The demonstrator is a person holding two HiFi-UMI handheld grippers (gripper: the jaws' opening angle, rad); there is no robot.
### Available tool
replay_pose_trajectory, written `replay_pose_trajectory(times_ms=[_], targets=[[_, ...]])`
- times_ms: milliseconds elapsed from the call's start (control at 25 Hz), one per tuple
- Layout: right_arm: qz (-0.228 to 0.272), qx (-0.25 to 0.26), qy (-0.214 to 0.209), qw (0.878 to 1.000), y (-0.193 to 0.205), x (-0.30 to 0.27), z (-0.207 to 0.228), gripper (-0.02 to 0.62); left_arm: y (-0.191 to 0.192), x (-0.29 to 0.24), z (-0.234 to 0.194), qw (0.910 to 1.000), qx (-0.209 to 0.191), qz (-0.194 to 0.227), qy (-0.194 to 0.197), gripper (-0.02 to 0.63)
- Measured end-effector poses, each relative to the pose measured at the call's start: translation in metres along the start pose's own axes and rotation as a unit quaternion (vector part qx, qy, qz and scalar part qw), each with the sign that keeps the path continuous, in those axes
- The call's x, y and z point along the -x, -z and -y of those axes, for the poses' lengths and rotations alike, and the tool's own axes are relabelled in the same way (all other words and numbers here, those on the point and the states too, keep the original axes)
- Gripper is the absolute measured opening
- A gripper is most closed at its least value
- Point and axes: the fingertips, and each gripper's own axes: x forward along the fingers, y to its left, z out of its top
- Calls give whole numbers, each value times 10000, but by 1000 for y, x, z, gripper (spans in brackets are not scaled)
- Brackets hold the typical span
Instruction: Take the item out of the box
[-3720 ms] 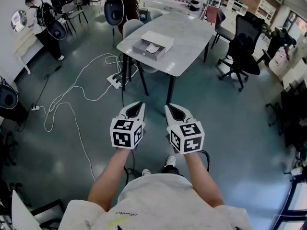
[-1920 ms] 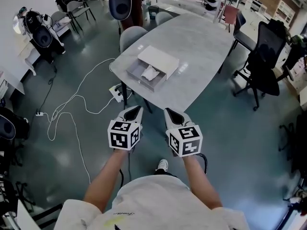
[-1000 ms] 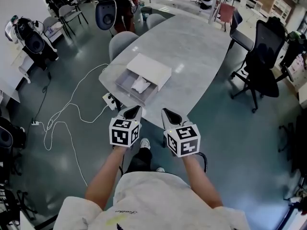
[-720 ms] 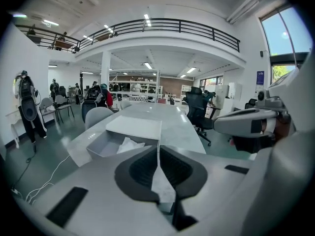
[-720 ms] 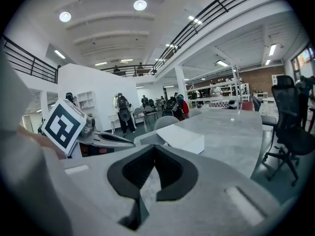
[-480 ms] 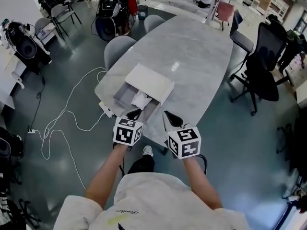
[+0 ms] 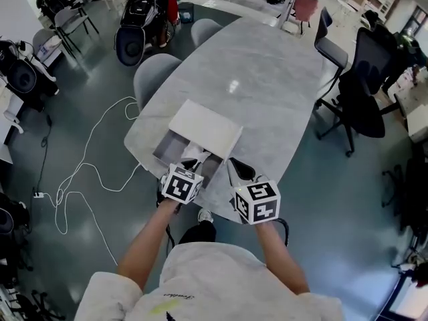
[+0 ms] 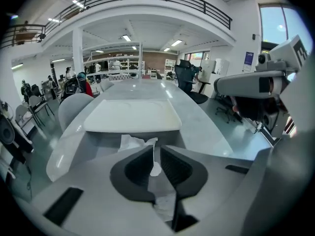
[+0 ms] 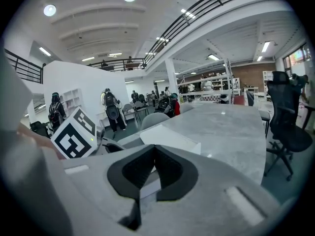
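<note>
Peeking past the left gripper (image 8: 156, 150) is the crumpled white paper (image 8: 132, 142). Part of it is hidden behind the fingers (image 8: 135, 170), which stand a thin slit apart and pinch nothing. The right gripper (image 9: 155, 150) has its fingers pressed together, empty. The paper lies in the pulled-out drawer (image 7: 167, 154) of the white box (image 7: 204, 127), near the counter (image 7: 267, 85) edge. Both grippers hover side by side, the left over the drawer, the right just beside the box.
</note>
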Motion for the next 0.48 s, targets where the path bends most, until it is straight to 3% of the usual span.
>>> replay_pose_trajectory(times_ms=[200,320,480], targets=[[-117,-109,124,9998,0,-14,13,5,-7,-17,-11,9992,-298,-249,95,28],[-151,-157,190,9996,-2,-21,19,5,-5,-28,-14,9974,-480,-475,242,88],[-201,-214,263,9992,-4,-31,25,5,-1,-39,-20,9935,-770,-785,301,89]])
